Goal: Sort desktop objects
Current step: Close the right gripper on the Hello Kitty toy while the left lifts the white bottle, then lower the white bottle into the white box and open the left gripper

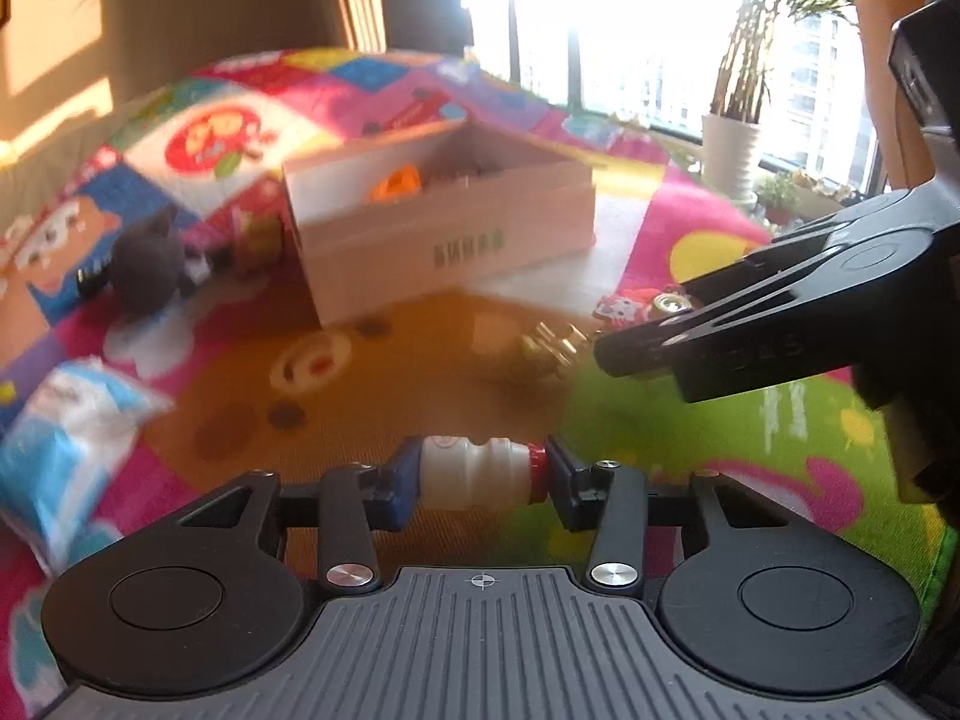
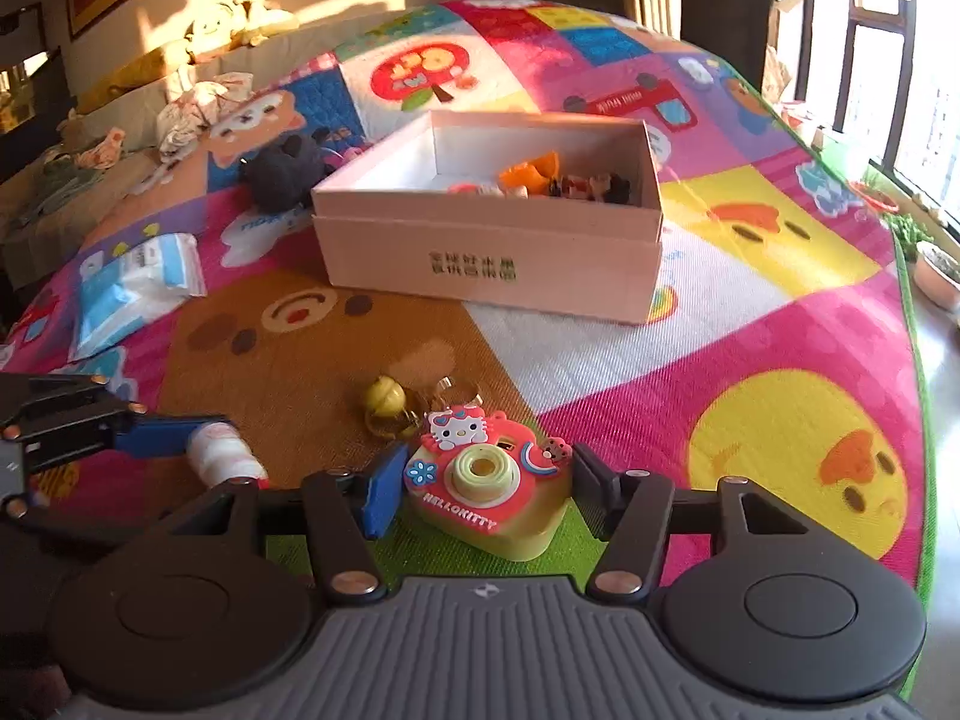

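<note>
A small white bottle with a red cap (image 1: 474, 474) lies crosswise between the blue pads of my left gripper (image 1: 480, 477), which is shut on it just above the play mat. The right wrist view shows the same bottle (image 2: 225, 459) at the lower left. My right gripper (image 2: 487, 483) is shut on a red and yellow Hello Kitty toy camera (image 2: 486, 480) resting on the mat. It reaches in from the right in the left wrist view (image 1: 618, 354). A pink cardboard box (image 2: 492, 252) stands open beyond both grippers, with an orange toy (image 2: 531, 174) and small figures inside.
A yellow keychain toy (image 2: 387, 399) lies just past the camera. A blue and white packet (image 2: 132, 294) lies at the left, and a dark plush toy (image 2: 288, 171) sits left of the box. The mat's green edge (image 2: 915, 324) runs along the right, with potted plants (image 1: 729, 150) beyond it.
</note>
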A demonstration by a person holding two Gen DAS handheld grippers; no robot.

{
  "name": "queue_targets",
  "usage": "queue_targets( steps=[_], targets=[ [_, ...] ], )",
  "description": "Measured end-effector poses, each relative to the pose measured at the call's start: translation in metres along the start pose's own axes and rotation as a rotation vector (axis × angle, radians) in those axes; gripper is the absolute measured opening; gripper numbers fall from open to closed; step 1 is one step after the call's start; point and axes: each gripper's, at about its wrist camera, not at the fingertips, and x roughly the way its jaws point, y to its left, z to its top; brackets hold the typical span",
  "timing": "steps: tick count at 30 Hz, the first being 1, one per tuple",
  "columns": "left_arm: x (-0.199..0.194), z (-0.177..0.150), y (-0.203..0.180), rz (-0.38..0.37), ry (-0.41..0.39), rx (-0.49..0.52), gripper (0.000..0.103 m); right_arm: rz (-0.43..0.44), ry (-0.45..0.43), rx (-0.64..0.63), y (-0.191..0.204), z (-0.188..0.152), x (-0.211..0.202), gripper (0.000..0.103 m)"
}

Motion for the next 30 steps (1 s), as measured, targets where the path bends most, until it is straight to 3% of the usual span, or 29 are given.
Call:
queue_targets(
  steps=[2, 7, 9, 11, 16, 20, 21, 22, 25, 30],
  targets=[
    [-0.013, 0.019, 0.005, 0.000, -0.070, 0.017, 0.048, 0.005, -0.048, -0.011, -0.002, 0.008, -0.016, 0.058],
    [-0.038, 0.084, 0.021, 0.059, -0.292, 0.062, 0.049, -0.033, -0.368, -0.039, -0.012, 0.064, -0.092, 0.058],
    [-0.028, 0.099, 0.026, 0.090, -0.323, 0.071, 0.050, -0.029, -0.455, -0.041, -0.018, 0.089, -0.110, 0.058],
    [-0.006, 0.108, 0.031, 0.118, -0.307, 0.065, 0.048, -0.020, -0.485, -0.037, -0.024, 0.108, -0.108, 0.058],
    [0.049, 0.124, 0.052, 0.110, -0.252, -0.020, 0.046, -0.026, -0.435, -0.007, -0.039, 0.148, -0.053, 0.058],
    [0.078, 0.130, 0.068, 0.122, -0.218, -0.055, 0.048, -0.021, -0.368, 0.020, -0.048, 0.174, 0.005, 0.058],
    [0.075, 0.125, 0.073, 0.110, -0.220, -0.068, 0.054, -0.019, -0.341, 0.037, -0.050, 0.175, 0.016, 0.058],
    [0.069, 0.119, 0.073, 0.101, -0.224, -0.073, 0.062, -0.019, -0.327, 0.054, -0.053, 0.174, 0.024, 0.059],
    [0.053, 0.096, 0.077, 0.119, -0.205, -0.089, 0.068, -0.022, -0.315, 0.050, -0.054, 0.156, 0.027, 0.059],
    [0.039, 0.051, 0.087, 0.172, -0.076, -0.196, 0.082, 0.027, -0.234, 0.025, -0.040, 0.111, 0.021, 0.068]
  ],
)
